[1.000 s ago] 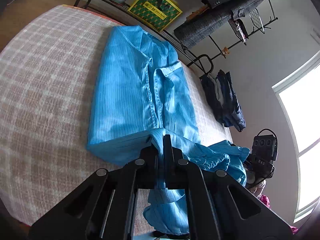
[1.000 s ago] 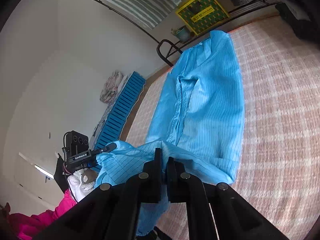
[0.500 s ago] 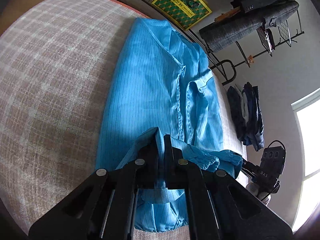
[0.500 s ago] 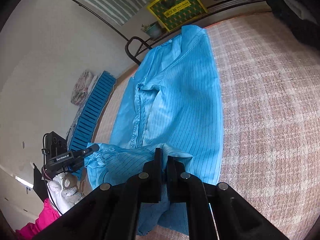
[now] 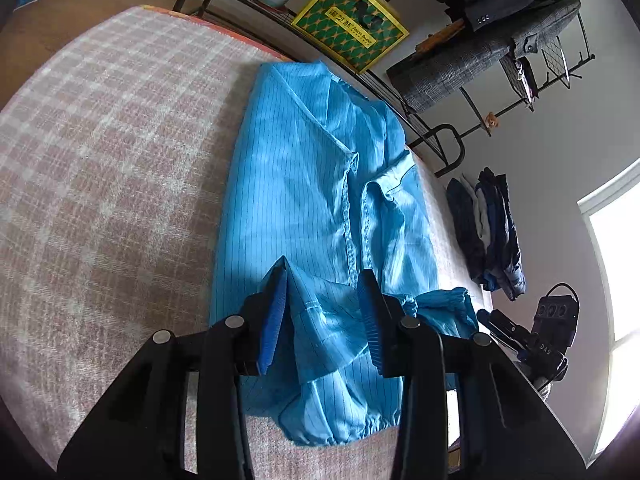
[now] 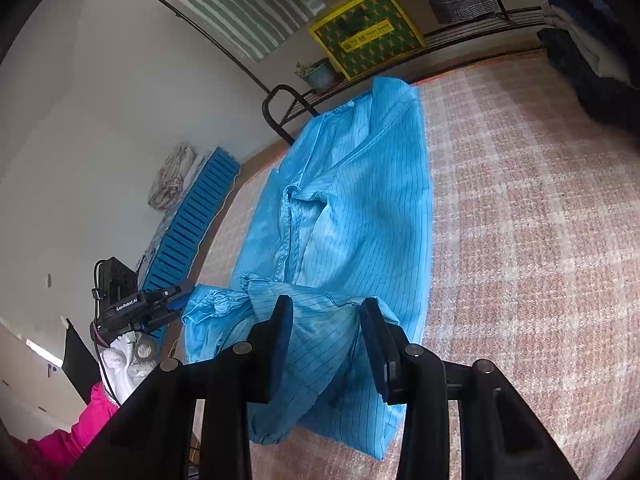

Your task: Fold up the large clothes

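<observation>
The left gripper (image 5: 324,300) stands with its jaws spread apart, holding nothing — folded blue cloth lies loose between the fingers. The right gripper (image 6: 326,328) is likewise parted over the same fold. The blue pinstriped garment (image 5: 292,200) lies lengthwise on the plaid-covered bed (image 5: 100,168), its near end doubled back onto itself, one gathered cuff (image 6: 212,304) spilling toward the bed's edge — a yellow box (image 5: 350,26) stands beyond.
</observation>
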The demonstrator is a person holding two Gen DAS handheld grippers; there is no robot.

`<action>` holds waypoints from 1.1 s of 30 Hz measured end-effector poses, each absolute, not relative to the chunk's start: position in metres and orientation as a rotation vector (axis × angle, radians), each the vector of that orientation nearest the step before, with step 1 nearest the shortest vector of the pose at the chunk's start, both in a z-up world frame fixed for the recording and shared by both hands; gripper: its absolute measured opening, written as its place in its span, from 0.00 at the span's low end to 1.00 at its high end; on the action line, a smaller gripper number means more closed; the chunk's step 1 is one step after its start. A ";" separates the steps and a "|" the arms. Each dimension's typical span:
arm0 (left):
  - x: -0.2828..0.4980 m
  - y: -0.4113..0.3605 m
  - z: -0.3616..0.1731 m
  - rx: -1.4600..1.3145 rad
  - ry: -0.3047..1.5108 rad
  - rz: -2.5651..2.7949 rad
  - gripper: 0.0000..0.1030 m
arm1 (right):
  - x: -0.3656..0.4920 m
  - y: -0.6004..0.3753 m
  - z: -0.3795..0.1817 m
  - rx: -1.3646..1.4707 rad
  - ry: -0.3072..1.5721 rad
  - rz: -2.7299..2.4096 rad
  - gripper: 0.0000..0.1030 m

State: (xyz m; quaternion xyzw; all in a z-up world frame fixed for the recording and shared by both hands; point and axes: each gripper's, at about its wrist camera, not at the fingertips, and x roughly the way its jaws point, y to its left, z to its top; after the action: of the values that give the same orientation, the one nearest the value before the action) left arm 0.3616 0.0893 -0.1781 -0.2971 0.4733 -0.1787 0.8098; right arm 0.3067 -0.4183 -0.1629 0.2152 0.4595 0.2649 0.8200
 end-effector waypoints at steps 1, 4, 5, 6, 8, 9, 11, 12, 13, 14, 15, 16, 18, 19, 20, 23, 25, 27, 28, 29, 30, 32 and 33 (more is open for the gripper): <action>0.355 0.094 -0.176 -0.626 1.007 -0.388 0.35 | 0.301 -0.425 -0.160 0.454 0.968 0.575 0.35; 0.331 0.110 -0.178 -0.576 1.009 -0.361 0.35 | 0.282 -0.443 -0.160 0.437 0.964 0.596 0.29; 0.324 0.114 -0.182 -0.572 1.019 -0.355 0.35 | 0.276 -0.445 -0.162 0.426 0.973 0.610 0.26; 0.319 0.117 -0.188 -0.571 1.037 -0.351 0.35 | 0.273 -0.443 -0.165 0.413 0.985 0.626 0.25; 0.314 0.115 -0.199 -0.565 1.080 -0.351 0.35 | 0.269 -0.429 -0.171 0.355 1.022 0.669 0.24; 0.313 0.112 -0.203 -0.556 1.095 -0.355 0.35 | 0.267 -0.418 -0.174 0.306 1.040 0.681 0.23; 0.313 0.102 -0.209 -0.530 1.117 -0.371 0.35 | 0.266 -0.395 -0.180 0.220 1.064 0.708 0.23; 0.315 0.096 -0.211 -0.519 1.134 -0.387 0.35 | 0.267 -0.384 -0.183 0.190 1.076 0.729 0.23; 0.316 0.089 -0.215 -0.516 1.152 -0.403 0.35 | 0.268 -0.374 -0.186 0.158 1.086 0.746 0.23; 0.319 0.084 -0.217 -0.521 1.164 -0.416 0.35 | 0.269 -0.364 -0.189 0.122 1.095 0.752 0.23; 0.323 0.079 -0.219 -0.529 1.169 -0.419 0.35 | 0.272 -0.356 -0.192 0.088 1.099 0.748 0.23; 0.327 0.075 -0.220 -0.540 1.170 -0.423 0.35 | 0.276 -0.350 -0.193 0.067 1.098 0.735 0.24; 0.338 0.071 -0.220 -0.585 1.160 -0.434 0.35 | 0.288 -0.344 -0.191 0.067 1.085 0.716 0.24; 0.345 0.071 -0.219 -0.613 1.151 -0.434 0.35 | 0.295 -0.343 -0.186 0.072 1.065 0.702 0.24; 0.352 0.073 -0.217 -0.643 1.133 -0.425 0.35 | 0.302 -0.342 -0.179 0.079 1.039 0.686 0.25; 0.366 0.086 -0.208 -0.757 1.048 -0.361 0.35 | 0.322 -0.346 -0.159 0.129 0.953 0.627 0.37; 0.373 0.091 -0.201 -0.755 1.020 -0.336 0.35 | 0.330 -0.353 -0.148 0.183 0.901 0.598 0.48; 0.373 0.094 -0.193 -0.694 0.985 -0.299 0.35 | 0.335 -0.357 -0.141 0.219 0.875 0.589 0.55; 0.373 0.096 -0.191 -0.660 0.980 -0.280 0.37 | 0.336 -0.359 -0.139 0.217 0.870 0.588 0.55; 0.372 0.098 -0.191 -0.635 0.979 -0.265 0.43 | 0.336 -0.360 -0.138 0.203 0.867 0.571 0.55; 0.371 0.102 -0.192 -0.621 0.983 -0.249 0.47 | 0.335 -0.362 -0.138 0.191 0.868 0.550 0.55; 0.368 0.108 -0.200 -0.620 0.997 -0.232 0.51 | 0.336 -0.369 -0.142 0.201 0.890 0.525 0.55; 0.368 0.109 -0.206 -0.621 1.013 -0.230 0.51 | 0.336 -0.375 -0.145 0.219 0.904 0.509 0.56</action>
State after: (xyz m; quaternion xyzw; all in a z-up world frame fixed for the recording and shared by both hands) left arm 0.3680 0.1093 -0.2056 -0.2919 0.4761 -0.1081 0.8225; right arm 0.3361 -0.3751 -0.1454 0.1043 0.4311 0.2425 0.8628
